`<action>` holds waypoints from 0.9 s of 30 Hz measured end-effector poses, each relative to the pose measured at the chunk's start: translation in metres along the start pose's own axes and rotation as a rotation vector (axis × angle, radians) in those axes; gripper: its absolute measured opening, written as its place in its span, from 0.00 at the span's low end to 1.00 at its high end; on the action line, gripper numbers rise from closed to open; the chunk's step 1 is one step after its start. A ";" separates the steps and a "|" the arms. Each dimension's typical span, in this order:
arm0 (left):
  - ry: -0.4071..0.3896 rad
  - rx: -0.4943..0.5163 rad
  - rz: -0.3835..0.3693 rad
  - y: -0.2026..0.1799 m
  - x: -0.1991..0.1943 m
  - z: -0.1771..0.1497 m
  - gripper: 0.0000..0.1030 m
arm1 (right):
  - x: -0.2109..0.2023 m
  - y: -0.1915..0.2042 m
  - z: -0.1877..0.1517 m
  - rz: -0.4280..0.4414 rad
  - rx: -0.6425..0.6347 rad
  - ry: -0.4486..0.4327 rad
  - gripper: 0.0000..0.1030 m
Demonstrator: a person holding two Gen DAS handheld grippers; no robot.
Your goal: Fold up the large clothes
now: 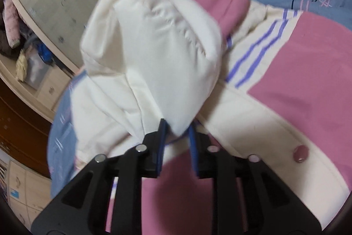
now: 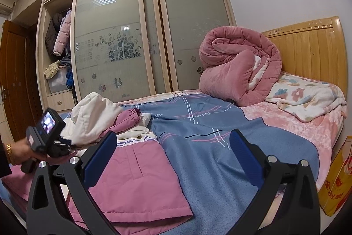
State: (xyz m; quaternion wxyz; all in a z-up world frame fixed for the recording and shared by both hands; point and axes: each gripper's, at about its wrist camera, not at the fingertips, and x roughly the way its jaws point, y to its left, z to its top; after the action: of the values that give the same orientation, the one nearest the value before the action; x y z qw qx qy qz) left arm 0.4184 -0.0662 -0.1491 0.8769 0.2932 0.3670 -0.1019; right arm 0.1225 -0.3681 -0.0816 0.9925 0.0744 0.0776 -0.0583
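Observation:
A pink and white padded jacket [image 2: 136, 180] lies spread on the bed's blue sheet [image 2: 220, 147]. Its white hood [image 1: 149, 47] stands puffed up in front of my left gripper [image 1: 177, 131]. The hood's lowest corner sits between the blue pads [image 1: 161, 138], which stand a little apart and do not clearly press it. A pink sleeve cuff [image 2: 132, 116] rests beside the hood [image 2: 94, 116]. In the right wrist view a hand [image 2: 19, 151] holds the left gripper [image 2: 63, 144] at the jacket's left side. My right gripper [image 2: 173, 137] hovers wide open over the jacket's pink front panel, nothing between its fingers.
A rolled pink quilt [image 2: 237, 72] and a floral blanket [image 2: 308, 96] lie by the wooden headboard [image 2: 308, 47]. Frosted wardrobe doors [image 2: 121, 41] stand behind the bed. A yellow bag [image 2: 338, 180] sits on the floor at the right, a brown door [image 2: 13, 80] at the left.

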 end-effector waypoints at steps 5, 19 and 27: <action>-0.099 0.012 0.033 -0.004 -0.022 -0.007 0.91 | -0.001 0.001 0.000 -0.002 -0.008 -0.006 0.99; -0.544 -0.431 0.127 0.013 -0.273 -0.162 0.98 | -0.010 0.002 0.000 -0.004 -0.042 -0.028 0.99; -0.590 -0.582 0.297 0.015 -0.303 -0.240 0.98 | -0.017 0.021 -0.002 0.048 -0.114 -0.043 0.99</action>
State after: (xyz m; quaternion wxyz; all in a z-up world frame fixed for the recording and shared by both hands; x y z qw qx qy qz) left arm 0.0695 0.0761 -0.0637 0.9953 0.0421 0.0682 0.0536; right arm 0.1078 -0.3454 -0.0776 0.9977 0.0181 0.0578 -0.0316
